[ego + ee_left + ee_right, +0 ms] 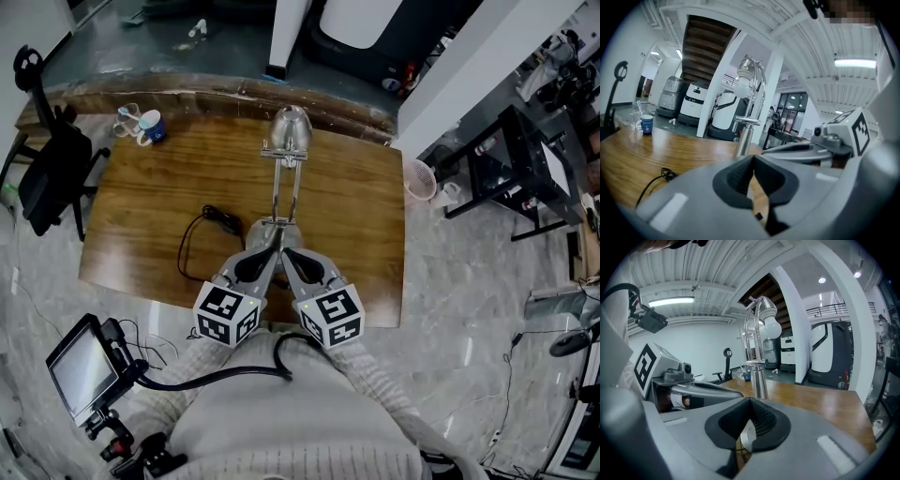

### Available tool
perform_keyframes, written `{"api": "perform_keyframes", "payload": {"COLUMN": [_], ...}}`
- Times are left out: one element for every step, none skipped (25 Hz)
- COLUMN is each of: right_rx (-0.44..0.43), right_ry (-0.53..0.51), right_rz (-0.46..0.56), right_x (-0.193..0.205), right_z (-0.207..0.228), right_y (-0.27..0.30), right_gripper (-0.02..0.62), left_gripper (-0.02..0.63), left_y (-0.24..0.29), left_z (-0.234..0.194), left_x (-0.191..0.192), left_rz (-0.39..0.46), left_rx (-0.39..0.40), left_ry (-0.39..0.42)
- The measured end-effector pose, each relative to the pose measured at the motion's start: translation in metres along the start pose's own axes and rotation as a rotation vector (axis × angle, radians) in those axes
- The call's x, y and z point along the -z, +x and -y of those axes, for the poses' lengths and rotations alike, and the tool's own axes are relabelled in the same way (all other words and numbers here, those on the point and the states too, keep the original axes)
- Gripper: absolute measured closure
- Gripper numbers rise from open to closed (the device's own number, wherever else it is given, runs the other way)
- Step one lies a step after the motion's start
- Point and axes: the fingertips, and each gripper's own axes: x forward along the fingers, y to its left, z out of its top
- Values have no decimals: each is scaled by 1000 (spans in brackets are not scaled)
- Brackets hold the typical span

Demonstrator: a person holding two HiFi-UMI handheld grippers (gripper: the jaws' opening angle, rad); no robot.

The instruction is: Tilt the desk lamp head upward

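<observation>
Hovering by the lamp [289, 127], left gripper [270, 248] and right gripper [287, 251] have fingers closed, empty. The lamp stands on the bench [150, 206]

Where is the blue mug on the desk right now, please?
In the head view, the blue mug stands near the far left corner of the desk, well left of the lamp head.

The lamp [290, 131] is shiny polished metal; the surface [356, 216], glossy brown wood. The left claw [753, 158] and right claw [750, 401] are matt grey plastic with ribbed black pads [737, 178].
</observation>
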Motion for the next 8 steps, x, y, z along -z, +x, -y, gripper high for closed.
{"api": "perform_keyframes", "payload": {"right_rx": [-2, -3, -4, -4, -2, -1, 0, 0], "right_ry": [-1, -2, -2, -2, -2, -3, -3, -3], "right_rz": [-1, -2, -2, 0, 2, 4, 6, 7], "right_x": [0, 1, 1, 1, 1, 1, 1, 0], "right_z": [-1, -1, -2, -2, -2, -1, -1, -1], "right_y": [0, 1, 1, 1, 1, 1, 0, 0], "right_gripper": [598, 598, 598, 598, 598, 598, 598, 598], "left_gripper": [598, 598, 598, 598, 598, 598, 598, 598], "left_y": [0, 0, 0, 0, 0, 0, 0, 0], "left_z": [0, -1, -1, -1, -1, -1, -1, -1], "left_x": [0, 0, 0, 0, 0, 0, 0, 0], "left_rz": [0, 1, 3, 5, 7, 7, 8, 9], "left_rx": [0, 1, 2, 3, 3, 3, 3, 3], "left_ry": [2, 3, 0, -2, -4, -5, -7, -10]}}
